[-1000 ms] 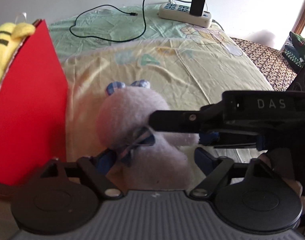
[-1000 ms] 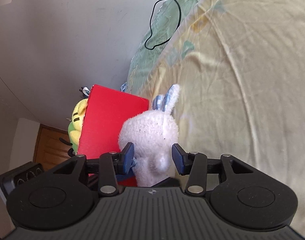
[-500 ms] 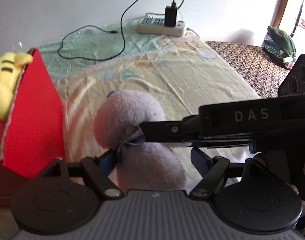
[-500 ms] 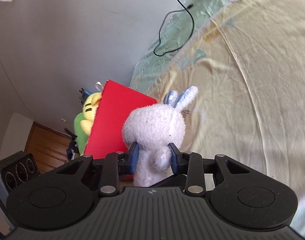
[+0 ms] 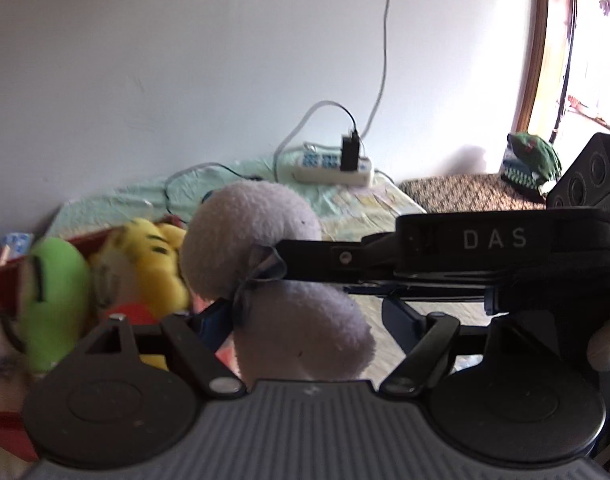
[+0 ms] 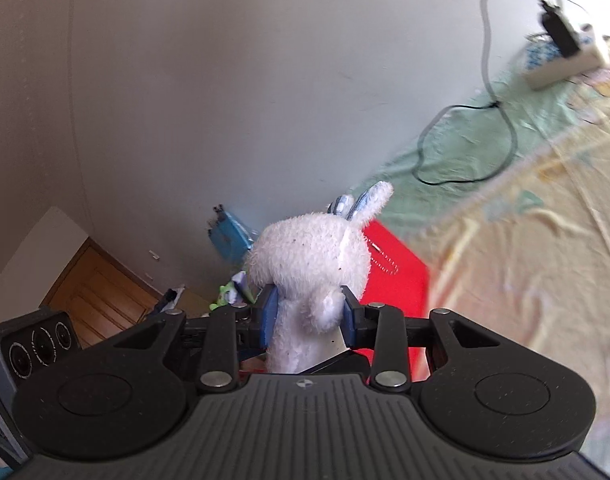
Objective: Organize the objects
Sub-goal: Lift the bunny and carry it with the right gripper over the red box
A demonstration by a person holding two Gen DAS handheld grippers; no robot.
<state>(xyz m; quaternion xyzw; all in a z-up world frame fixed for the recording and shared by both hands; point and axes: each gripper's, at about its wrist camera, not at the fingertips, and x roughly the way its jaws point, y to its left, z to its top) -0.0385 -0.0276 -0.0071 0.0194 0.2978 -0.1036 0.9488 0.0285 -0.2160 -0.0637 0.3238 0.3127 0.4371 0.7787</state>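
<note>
- White plush rabbit: I have it pinched at the neck, lifted clear of the bed sheet. In the right wrist view its long axis runs away from the camera and upward, body toward the gripper base, head beyond the pads, ears pointing up and right toward the wall. In the left wrist view I see the back of the head above the body, with a dark bow at the neck.
- Right gripper: blue pads pressed in on either side of the rabbit's neck, squeezing the fur. In the left wrist view it crosses from the right as a black bar marked "DAS", its tip reaching the bow.
- Left gripper: fingers spread wide, one pad well right of the rabbit's body, the other partly hidden behind the body on its left; I cannot tell whether that one touches the fur.
- Red box: directly behind and below the rabbit in the right wrist view; the rabbit hangs over its near side.
- Yellow plush and green plush: inside the red box, left of the rabbit, blurred.
- Power strip: on the sheet beyond the rabbit, against the wall, with a black charger plugged in.
- Black cable: looped on the sheet, right of the rabbit's ears.
</note>
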